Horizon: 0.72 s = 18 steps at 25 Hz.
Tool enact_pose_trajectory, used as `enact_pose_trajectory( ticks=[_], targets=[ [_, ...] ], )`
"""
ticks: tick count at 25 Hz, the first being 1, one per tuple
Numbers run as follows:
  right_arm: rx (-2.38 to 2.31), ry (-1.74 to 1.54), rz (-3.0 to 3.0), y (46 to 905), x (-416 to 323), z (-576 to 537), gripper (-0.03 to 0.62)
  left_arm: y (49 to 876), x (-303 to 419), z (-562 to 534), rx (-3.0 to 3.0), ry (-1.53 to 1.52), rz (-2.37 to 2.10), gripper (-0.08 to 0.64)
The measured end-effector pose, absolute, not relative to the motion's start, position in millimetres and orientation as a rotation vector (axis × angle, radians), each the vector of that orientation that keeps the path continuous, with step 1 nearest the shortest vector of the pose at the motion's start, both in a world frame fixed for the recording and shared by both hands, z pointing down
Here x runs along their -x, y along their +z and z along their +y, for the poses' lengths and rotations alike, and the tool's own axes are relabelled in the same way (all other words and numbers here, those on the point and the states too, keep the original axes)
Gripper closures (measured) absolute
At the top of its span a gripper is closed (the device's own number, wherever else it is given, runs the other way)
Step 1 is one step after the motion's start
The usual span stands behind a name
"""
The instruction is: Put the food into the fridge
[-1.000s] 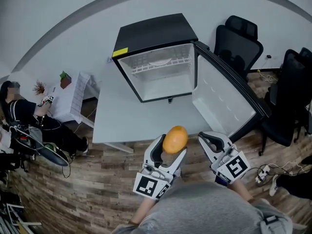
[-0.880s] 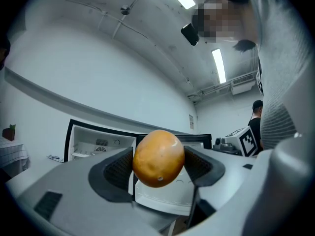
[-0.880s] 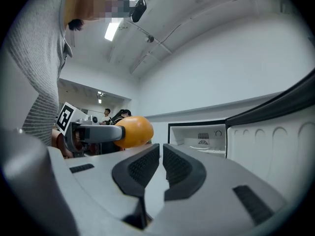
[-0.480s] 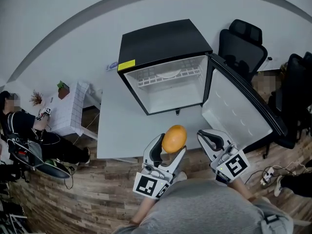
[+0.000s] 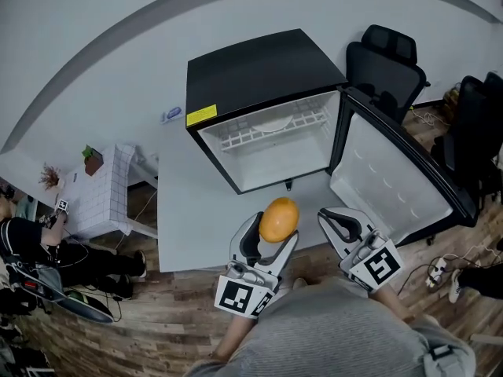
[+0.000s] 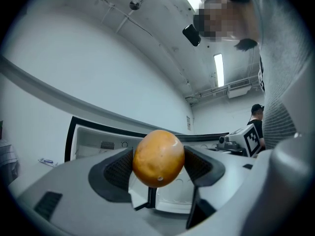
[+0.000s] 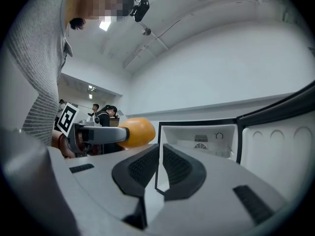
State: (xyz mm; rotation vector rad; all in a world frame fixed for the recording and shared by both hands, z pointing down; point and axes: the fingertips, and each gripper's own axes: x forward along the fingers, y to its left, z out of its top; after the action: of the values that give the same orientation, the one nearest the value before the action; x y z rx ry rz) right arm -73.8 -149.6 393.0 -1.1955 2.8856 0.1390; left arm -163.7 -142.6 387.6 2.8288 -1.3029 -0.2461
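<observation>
A round orange fruit [image 5: 279, 219] sits between the jaws of my left gripper [image 5: 273, 232], which is shut on it and held low, in front of the fridge. In the left gripper view the fruit [image 6: 158, 157] fills the gap between the dark pads. The black mini fridge [image 5: 259, 65] stands on a white table with its door [image 5: 393, 183] swung open to the right. Its white inside shows a wire shelf [image 5: 271, 128] and nothing else. My right gripper [image 5: 332, 220] is beside the left one, jaws together with nothing between them [image 7: 160, 165].
The fridge stands on a white tabletop [image 5: 189, 210] whose near edge is just ahead of the grippers. Black office chairs [image 5: 385, 69] stand at the right behind the door. A small white stand with a plant [image 5: 102, 191] and a seated person [image 5: 31, 238] are at the left. Cables [image 5: 440, 273] lie on the wooden floor.
The fridge has drawn a little nearer and larger in the head view. Both grippers keep their places, the fruit still held in the left one.
</observation>
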Motion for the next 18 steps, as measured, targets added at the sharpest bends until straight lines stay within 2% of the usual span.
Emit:
enact_pose_trajectory(
  ticks=[18],
  targets=[
    [1.135, 0.112, 2.915, 387.6, 44.0, -185.5, 0.578, 390.9, 138.5, -179.1, -2.782, -0.198, -1.384, 0.227]
  ],
)
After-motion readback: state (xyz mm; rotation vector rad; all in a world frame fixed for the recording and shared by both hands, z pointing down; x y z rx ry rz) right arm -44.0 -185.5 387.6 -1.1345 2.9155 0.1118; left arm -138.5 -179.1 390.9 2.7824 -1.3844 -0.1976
